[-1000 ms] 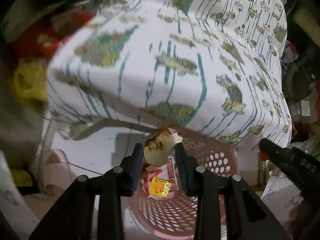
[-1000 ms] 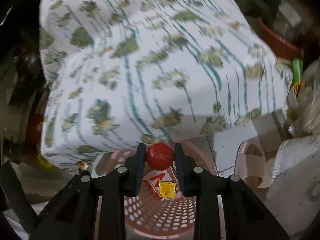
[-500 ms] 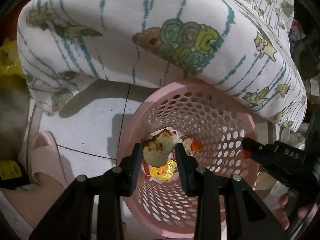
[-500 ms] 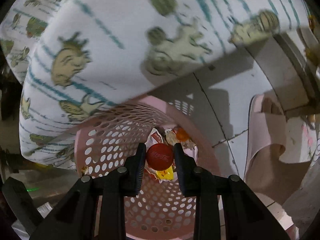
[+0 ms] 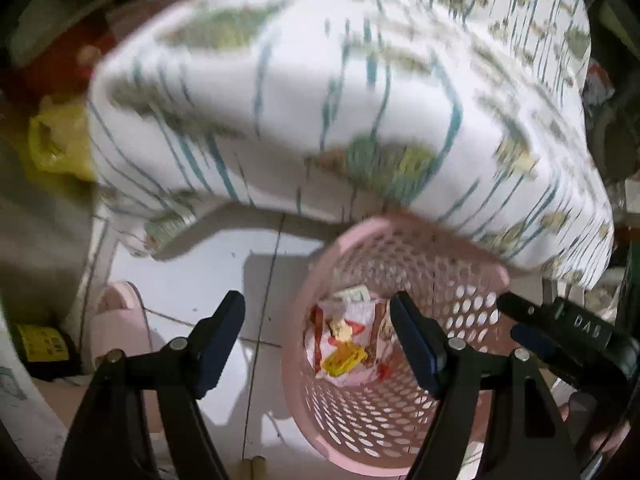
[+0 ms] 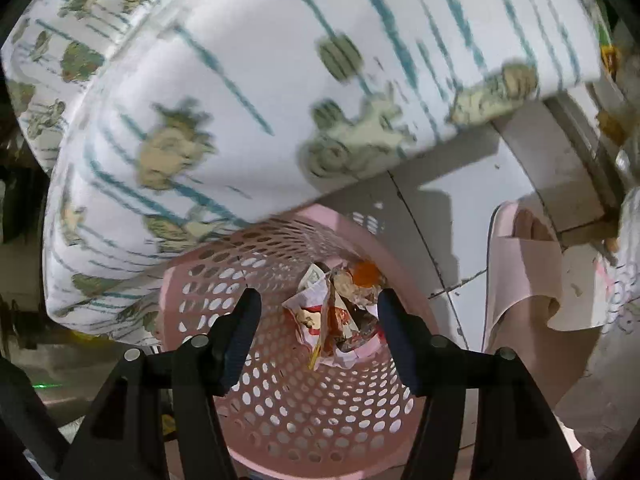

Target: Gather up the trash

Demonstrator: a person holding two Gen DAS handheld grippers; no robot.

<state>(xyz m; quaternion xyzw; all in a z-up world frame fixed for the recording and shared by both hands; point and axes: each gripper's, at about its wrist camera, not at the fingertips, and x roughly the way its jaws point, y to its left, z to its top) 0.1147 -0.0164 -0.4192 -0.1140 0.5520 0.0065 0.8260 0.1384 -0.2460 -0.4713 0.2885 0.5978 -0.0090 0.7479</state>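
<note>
Patterned cloth [image 5: 360, 92], pink slipper [image 6: 520, 280], tiled floor [image 5: 224, 280]

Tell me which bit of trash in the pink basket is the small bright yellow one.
It is the yellow packet lying flat at the bottom of the pink basket, in front of the white wrapper with red print. The other scraps are white, red or orange.

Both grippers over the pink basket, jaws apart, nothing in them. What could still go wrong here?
1. The left gripper, jaws opening, straddles the pink basket rim; moving off could snag and tip it.
2. The tablecloth overhangs the basket, so lifting the right gripper, also opening, may catch cloth.
</note>
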